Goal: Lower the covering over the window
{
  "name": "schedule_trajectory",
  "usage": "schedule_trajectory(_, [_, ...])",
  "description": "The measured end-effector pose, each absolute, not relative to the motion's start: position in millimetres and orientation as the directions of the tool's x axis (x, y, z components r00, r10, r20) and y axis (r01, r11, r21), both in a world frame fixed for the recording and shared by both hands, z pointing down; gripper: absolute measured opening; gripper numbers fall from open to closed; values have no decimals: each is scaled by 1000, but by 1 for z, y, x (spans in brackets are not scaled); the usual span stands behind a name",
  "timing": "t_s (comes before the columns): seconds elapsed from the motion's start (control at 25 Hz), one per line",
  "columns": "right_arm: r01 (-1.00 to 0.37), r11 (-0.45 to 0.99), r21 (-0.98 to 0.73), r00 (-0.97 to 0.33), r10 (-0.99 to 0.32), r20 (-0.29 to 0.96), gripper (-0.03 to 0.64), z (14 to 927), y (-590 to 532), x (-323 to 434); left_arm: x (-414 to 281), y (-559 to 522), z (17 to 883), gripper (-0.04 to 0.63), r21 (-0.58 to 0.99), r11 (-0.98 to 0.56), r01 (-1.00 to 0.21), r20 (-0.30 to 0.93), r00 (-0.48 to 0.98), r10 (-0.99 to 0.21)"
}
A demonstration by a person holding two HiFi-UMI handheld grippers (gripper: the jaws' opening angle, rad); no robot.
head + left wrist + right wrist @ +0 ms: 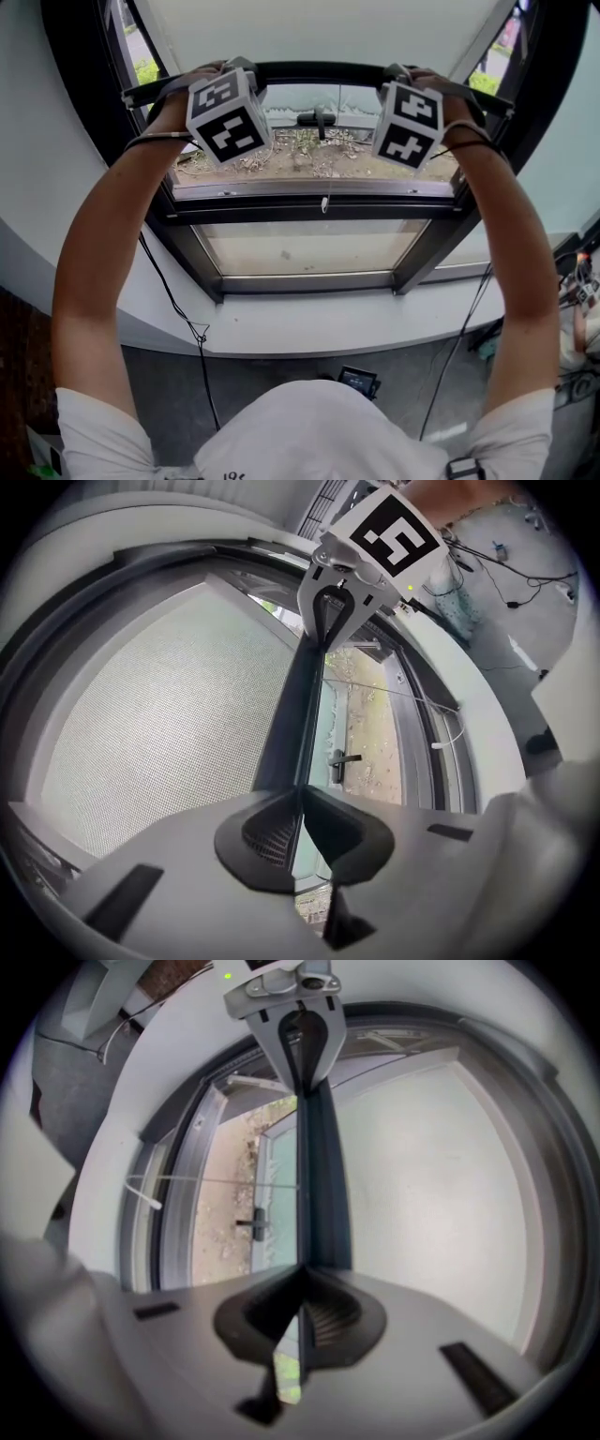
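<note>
The blind (328,26) hangs over the upper part of the window, a pale sheet with a fine mesh texture. Its dark bottom bar (319,72) lies level across the opening, just above the window handle (319,118). Below the bar the glass is uncovered, and you see through it some gravel (309,161) and dry plants outside.

Your left gripper (300,810) is clenched on the edge of this bar near its left end; the two pads are pressed together with only the thin bar edge between them. Your right gripper (300,1283) grasps the same bar near its right end, in the same way, jaws tight on the edge. Each gripper view looks along the bar to the other gripper at its far end. Both grippers point at the window, only a little downward, with the marker cubes turned toward you.

Your forearms (103,253) reach up on both sides of the dark window frame (309,212). Under the frame runs the pale curved sill (309,323). A thin black cable (178,309) hangs from your left arm down across the sill.
</note>
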State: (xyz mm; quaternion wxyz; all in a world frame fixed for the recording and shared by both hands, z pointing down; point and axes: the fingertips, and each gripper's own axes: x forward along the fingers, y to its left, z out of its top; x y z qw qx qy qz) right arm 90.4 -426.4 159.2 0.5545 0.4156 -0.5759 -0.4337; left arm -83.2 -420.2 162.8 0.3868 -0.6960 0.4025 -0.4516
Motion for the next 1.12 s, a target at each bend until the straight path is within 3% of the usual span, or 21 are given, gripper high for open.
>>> schedule_trajectory(1.12, [5, 413, 911, -26, -910, 413, 29, 260, -424, 91, -83, -417, 263, 35, -846, -494, -199, 444, 247, -861])
